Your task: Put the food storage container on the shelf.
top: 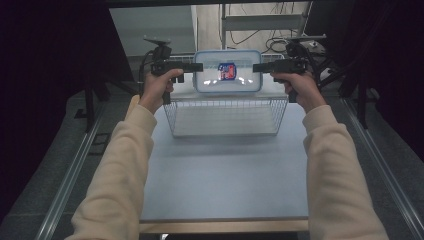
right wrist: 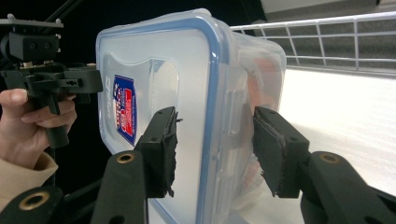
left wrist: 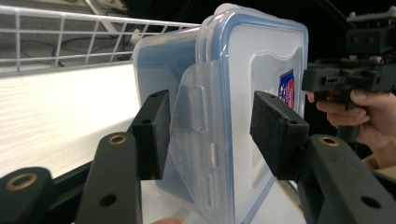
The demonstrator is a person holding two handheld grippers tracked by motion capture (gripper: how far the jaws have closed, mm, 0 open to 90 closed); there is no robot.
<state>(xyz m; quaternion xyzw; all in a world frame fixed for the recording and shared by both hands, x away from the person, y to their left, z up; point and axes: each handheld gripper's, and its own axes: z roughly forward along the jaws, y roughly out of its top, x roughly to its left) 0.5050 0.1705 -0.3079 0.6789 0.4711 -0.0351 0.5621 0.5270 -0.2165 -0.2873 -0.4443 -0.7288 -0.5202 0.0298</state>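
A rectangular food container [top: 227, 71] of clear, slightly frosted plastic, with rounded corners and a lid edged by a blue sealing band, is held up in the air above the far part of a white wire basket [top: 226, 116], its lid facing the high camera. A red-and-blue label [top: 227, 71] sits on the glossy lid, which catches bright glints of light. In the left gripper view the container's [left wrist: 224, 107] hinged locking flap [left wrist: 194, 140], translucent and ribbed, lies between that gripper's two matte black pads; the left gripper [left wrist: 208, 135] straddles this short edge with its jaws apart, a clear gap showing at the lid-side pad. In the right gripper view the right gripper [right wrist: 215, 149] likewise straddles the opposite edge of the container [right wrist: 177, 102], its rough-edged foam pads standing close on either side of the flap; whether they press it I cannot tell. From the high view the left gripper [top: 197, 67] and right gripper [top: 257, 67] meet the container from either side, each held in a hand emerging from a cream knitted sleeve [top: 120, 175]. The basket, a grid of thin white-coated wires, stands on a smooth pale grey-blue table [top: 225, 175] with a wooden front edge.
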